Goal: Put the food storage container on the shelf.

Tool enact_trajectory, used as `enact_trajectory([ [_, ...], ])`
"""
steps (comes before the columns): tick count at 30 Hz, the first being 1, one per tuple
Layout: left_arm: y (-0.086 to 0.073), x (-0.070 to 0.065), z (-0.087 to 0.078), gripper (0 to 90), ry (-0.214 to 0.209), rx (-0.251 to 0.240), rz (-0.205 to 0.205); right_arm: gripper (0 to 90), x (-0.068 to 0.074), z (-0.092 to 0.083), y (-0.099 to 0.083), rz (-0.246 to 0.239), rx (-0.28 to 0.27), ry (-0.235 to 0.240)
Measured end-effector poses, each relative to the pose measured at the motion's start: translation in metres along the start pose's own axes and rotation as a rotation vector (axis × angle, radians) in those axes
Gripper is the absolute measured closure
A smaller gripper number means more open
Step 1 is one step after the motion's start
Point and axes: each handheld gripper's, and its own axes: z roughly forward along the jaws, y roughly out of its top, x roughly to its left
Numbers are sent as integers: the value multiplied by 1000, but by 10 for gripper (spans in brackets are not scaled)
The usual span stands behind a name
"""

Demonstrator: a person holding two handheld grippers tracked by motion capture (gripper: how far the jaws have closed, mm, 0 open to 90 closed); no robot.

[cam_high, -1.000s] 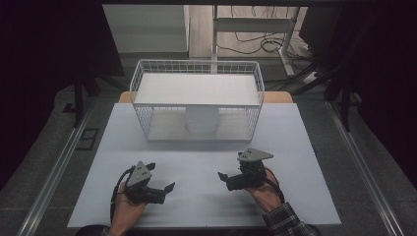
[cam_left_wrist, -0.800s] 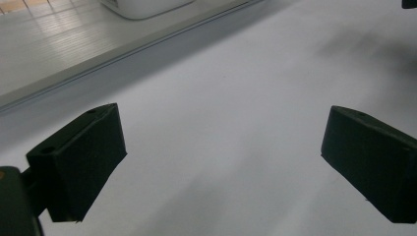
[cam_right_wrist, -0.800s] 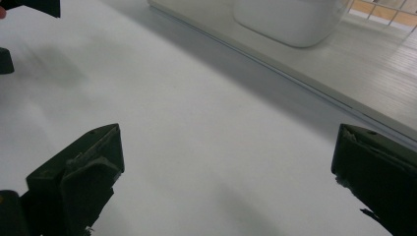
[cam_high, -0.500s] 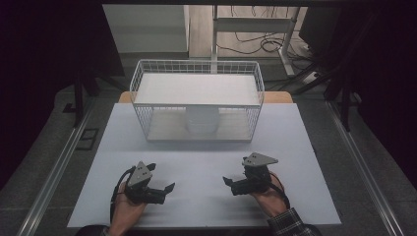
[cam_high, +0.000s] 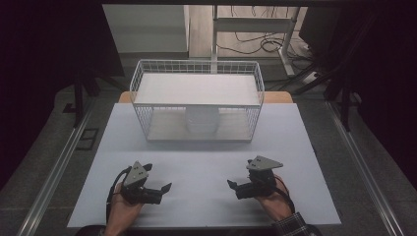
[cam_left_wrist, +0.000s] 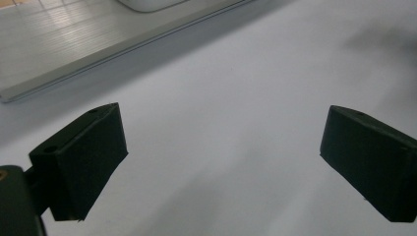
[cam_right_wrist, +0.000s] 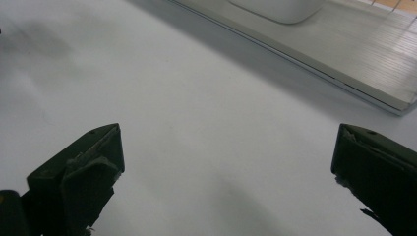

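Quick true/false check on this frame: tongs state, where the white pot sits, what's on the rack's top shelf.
1. Both tongs are open. True: the left tongs and right tongs have jaws spread wide with nothing between.
2. The white pot stands on the rack's top shelf. False: it stands on the lower level of the wire rack.
3. The right tongs hold the pot. False: they are apart from it, over the bare table.
4. The tongs point toward each other. True.

White wire basket, black tongs, seemingly plaid cuff
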Motion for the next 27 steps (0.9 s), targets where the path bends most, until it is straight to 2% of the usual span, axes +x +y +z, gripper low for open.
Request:
enact_trajectory([
  [20,-9,6,-24,29,33,-8,-22,0,-3,-23,-14,15,0,-44],
  [27,-16,8,-34,27,57,-10,-25,0,-6,-31,-20,21,1,-64],
])
